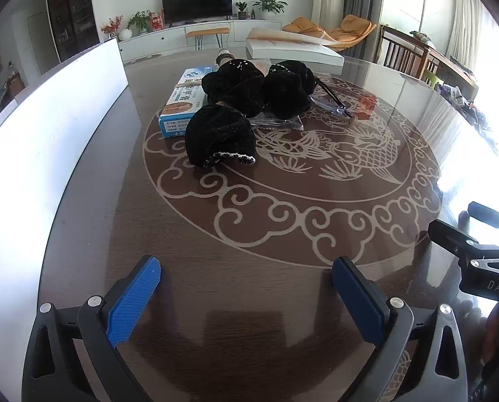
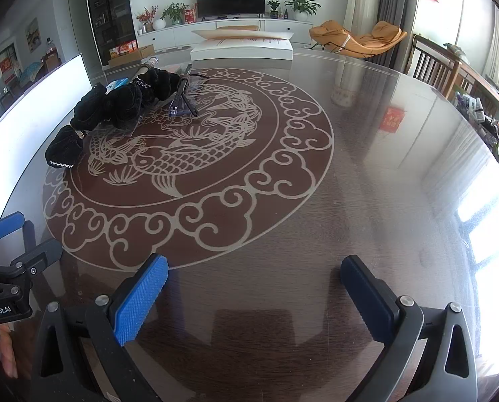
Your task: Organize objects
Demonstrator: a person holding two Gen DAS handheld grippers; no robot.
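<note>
Left tool (image 1: 246, 298): low over the near edge of the desk (image 1: 282, 301), aimed at the clutter. Blue pads wide apart, nothing between them.

Right tool (image 2: 254, 296): same pose, level with the left and just beside it, low over bare desk. Pads wide apart, holding nothing. Each tool's body shows at the edge of the other's view, with fingers of the person's hand (image 2: 1, 351) at the bottom left corner of the right view.

Count on the desk:
- Black velvet scrunchies: 3, bunched and touching. The nearest one (image 1: 221, 135) has a white trim edge and lies on the ring of the fish pattern; the other two (image 1: 236, 85) sit behind it, the left one partly on the box.
- Blue-and-white box (image 1: 179, 105): 1, flat, left of the scrunchies.
- Clear plastic packet (image 1: 276, 122): 1, flat, partly under the scrunchies.
- Glasses (image 1: 333, 102): 1 pair, dark arms, just right of the scrunchies.
- Large white open box (image 1: 293, 52): 1, at the far edge.
- White board (image 1: 48, 127): 1, upright along the left edge.

All clutter is far-left of centre, well apart from both tools.
</note>
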